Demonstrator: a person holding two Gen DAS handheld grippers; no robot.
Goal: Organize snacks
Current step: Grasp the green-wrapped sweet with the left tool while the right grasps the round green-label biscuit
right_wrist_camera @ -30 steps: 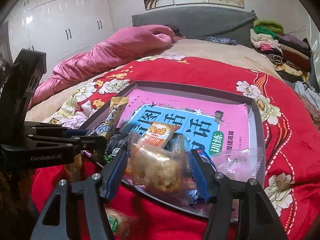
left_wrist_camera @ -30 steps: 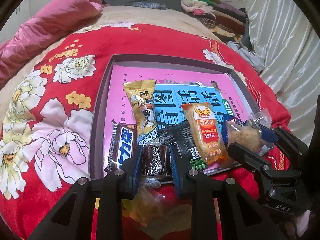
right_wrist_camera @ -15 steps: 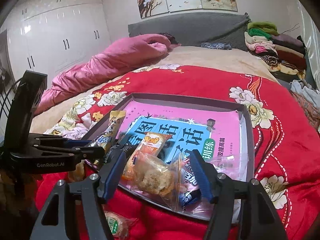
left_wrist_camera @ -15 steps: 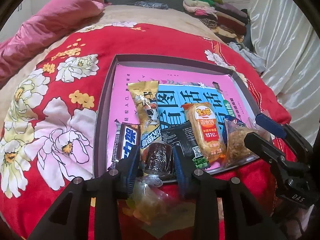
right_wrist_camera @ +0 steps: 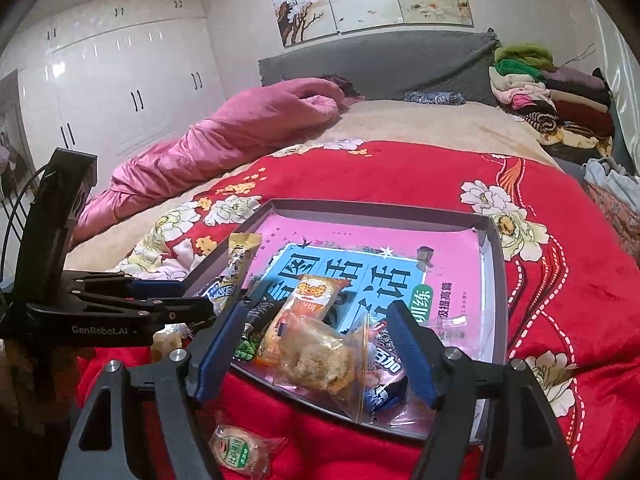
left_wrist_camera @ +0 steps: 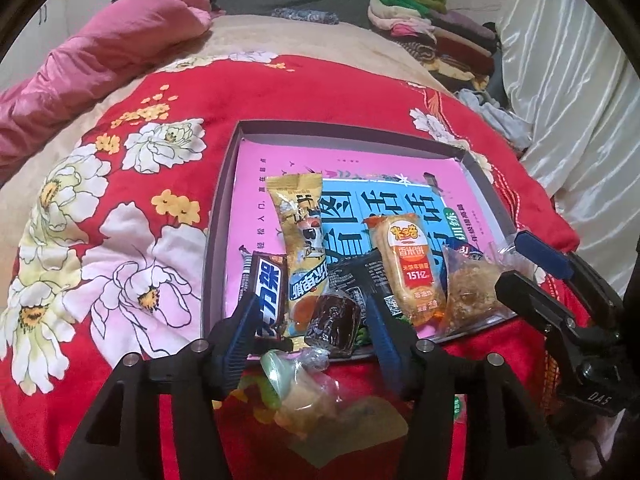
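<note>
A shallow grey box [left_wrist_camera: 219, 216] lined with a pink and blue booklet lies on the red flowered blanket. Along its near edge lie a Snickers bar [left_wrist_camera: 267, 292], a yellow wafer pack [left_wrist_camera: 303, 244], a black pack [left_wrist_camera: 362, 280], an orange rice-cracker pack [left_wrist_camera: 408, 264] and a clear bag of floss cake [left_wrist_camera: 466, 296]. My left gripper [left_wrist_camera: 312, 312] is open, with a dark brown wrapped sweet [left_wrist_camera: 333, 322] lying loose between its fingers on the box edge. My right gripper [right_wrist_camera: 316, 344] is open around the floss cake bag [right_wrist_camera: 320, 352], which rests in the box.
Loose snacks lie on the blanket in front of the box: a clear-wrapped pastry [left_wrist_camera: 300, 388] and a green-labelled round cake [right_wrist_camera: 236, 448]. A pink quilt [right_wrist_camera: 224, 140] lies at the back left and folded clothes [right_wrist_camera: 548, 92] at the back right.
My left gripper has opened and let go of the brown sweet. My right gripper has pulled back a little from the floss cake bag. Both have drawn back slightly from the box.
</note>
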